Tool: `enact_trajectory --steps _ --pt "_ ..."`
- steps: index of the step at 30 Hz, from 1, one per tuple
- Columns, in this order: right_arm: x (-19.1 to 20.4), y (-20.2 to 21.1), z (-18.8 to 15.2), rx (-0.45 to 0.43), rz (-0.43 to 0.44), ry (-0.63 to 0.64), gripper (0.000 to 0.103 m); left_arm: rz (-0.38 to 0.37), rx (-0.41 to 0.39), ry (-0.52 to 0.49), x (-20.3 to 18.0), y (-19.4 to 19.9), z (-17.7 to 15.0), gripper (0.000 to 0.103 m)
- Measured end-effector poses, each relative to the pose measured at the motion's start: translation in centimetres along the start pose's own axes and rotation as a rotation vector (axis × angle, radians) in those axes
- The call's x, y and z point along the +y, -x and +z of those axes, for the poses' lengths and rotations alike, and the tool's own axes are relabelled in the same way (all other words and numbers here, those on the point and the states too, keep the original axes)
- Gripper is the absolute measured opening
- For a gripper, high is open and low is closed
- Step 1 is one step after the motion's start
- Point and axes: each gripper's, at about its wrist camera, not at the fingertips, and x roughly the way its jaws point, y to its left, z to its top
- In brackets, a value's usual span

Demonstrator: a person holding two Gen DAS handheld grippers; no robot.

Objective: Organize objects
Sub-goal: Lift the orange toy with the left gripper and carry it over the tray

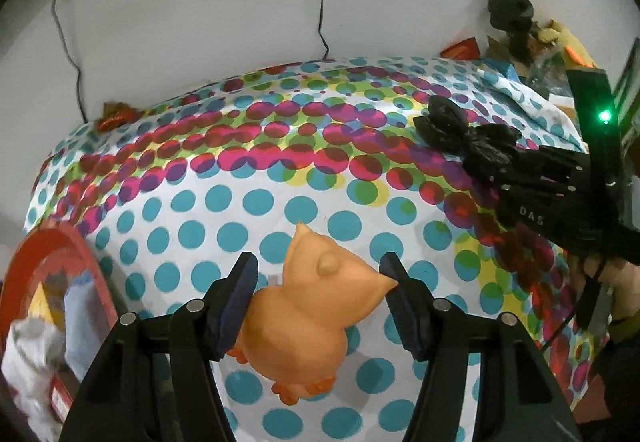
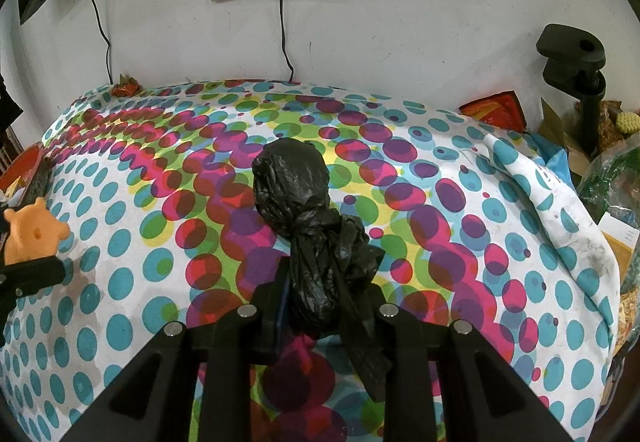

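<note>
Right now your left gripper (image 1: 320, 290) holds an orange owl (image 1: 316, 306) between its pads, jaws part-closed on the body, above the dotted cloth (image 1: 240, 170). The owl lies tilted, its long axis running from feet at 7 o'clock to ears at 1 o'clock in the left view. It looks like soft, light rubber that would squash a little, so a hold across the round belly seems safest. Your right gripper (image 2: 326, 298) is clamped on the knotted neck of a black bag (image 2: 296, 198). The bag's bulb points away toward 12 o'clock in the right view, and its long axis runs straight out from the jaws. It seems light, limp and slippery, so the bunched knot looks like the firmest place to grip. A red tray (image 1: 60, 242) sits at 8 o'clock in the left view
</note>
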Motion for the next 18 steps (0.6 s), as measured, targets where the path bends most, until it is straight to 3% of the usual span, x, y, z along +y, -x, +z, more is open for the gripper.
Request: enact_trajectory --steps 10,15,16,17,18 --pt "0.0 -0.1 0.0 0.0 -0.004 0.003 0.025 0.075 -0.029 0.083 -0.1 2.1 -1.1 0.06" --pt "0.0 -0.1 0.0 0.0 -0.006 0.005 0.025 0.158 -0.044 0.063 -0.1 3.1 -1.9 0.06" --pt "0.0 -0.1 0.0 0.0 -0.007 0.006 0.025 0.162 -0.049 0.058 0.0 3.3 -2.1 0.059" --pt "0.0 -0.1 0.0 0.0 -0.007 0.007 0.025 0.165 -0.058 0.055 0.0 3.6 -2.2 0.044" --pt "-0.1 -0.1 0.0 0.0 -0.006 0.007 0.025 0.174 -0.051 0.055 0.2 3.8 -2.4 0.046"
